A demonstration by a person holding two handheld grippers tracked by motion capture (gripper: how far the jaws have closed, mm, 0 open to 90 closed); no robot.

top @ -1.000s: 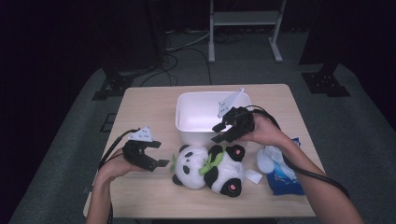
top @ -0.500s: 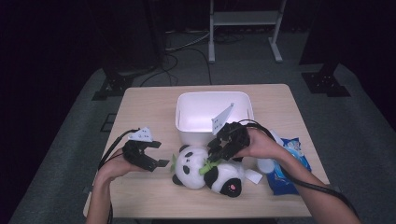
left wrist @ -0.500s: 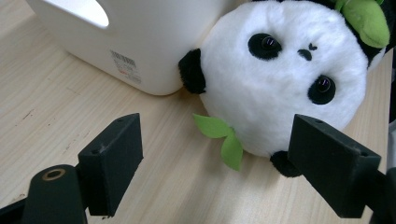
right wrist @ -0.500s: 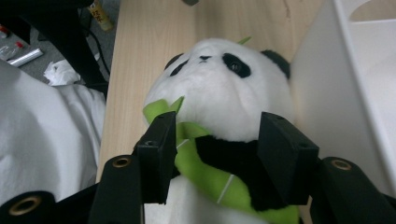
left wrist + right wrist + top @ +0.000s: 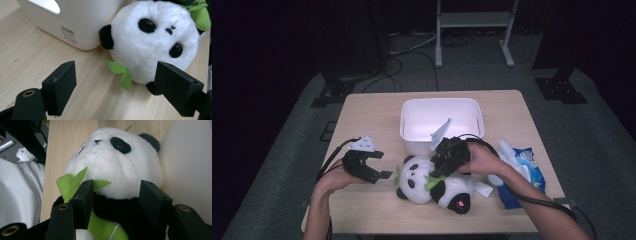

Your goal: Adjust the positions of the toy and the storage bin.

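A: What's on the left?
B: The left gripper (image 5: 371, 167) rests on the table (image 5: 362, 115), jaws apart and holding nothing, facing the plush panda (image 5: 434, 182).
A: And the panda?
B: It lies in front of the white bin (image 5: 441, 117). The right gripper (image 5: 443, 167) straddles its neck; its jaws have just been opening, pads not pressing.

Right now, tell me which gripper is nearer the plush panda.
Right. The right gripper is down over the plush panda, its open jaws straddling the neck. The left gripper hovers open beside the head, apart from it.
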